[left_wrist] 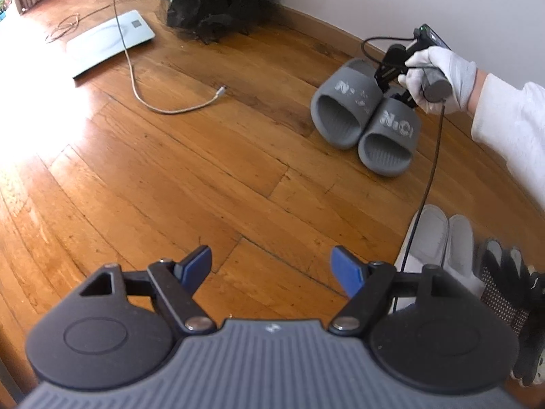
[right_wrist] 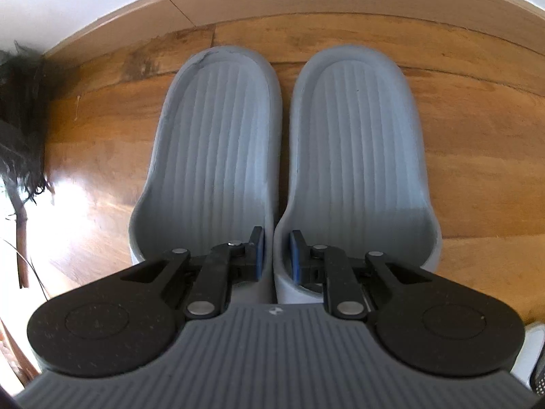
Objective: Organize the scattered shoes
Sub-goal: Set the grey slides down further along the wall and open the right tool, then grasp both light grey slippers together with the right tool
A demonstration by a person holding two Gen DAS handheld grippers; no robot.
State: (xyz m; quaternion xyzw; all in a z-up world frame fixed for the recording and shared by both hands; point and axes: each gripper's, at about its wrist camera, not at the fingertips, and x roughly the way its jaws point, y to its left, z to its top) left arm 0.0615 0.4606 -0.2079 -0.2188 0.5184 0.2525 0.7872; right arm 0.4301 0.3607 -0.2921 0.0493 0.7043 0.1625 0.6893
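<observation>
Left gripper (left_wrist: 270, 267): closest to the lens, blue pads spread wide, nothing between them, hanging over bare wooden floor (left_wrist: 204, 177).
Right gripper (right_wrist: 276, 252): pinched tight on the two touching inner walls of the grey slippers (right_wrist: 282, 156), one finger inside each slipper, so the pair is gripped as one.
Grey slippers: side by side, soles on the floor or nearly so, heels toward the skirting board (right_wrist: 306, 3) and close to it.
White shoes (left_wrist: 442, 235): also paired, well back from the skirting board, just beside the left gripper.
Black tulle heap (left_wrist: 218, 3): against the skirting board, further along from the slippers.
Charging cable (left_wrist: 163, 102): loose on the floor, well out from the skirting board.
Risk, pair splitting: the grip is only on two thin, soft walls; a quick release or tug could twist one slipper out of line.
Risk, snag: the right gripper's own lead (left_wrist: 432, 156) hangs over the white shoes and could drag them.
</observation>
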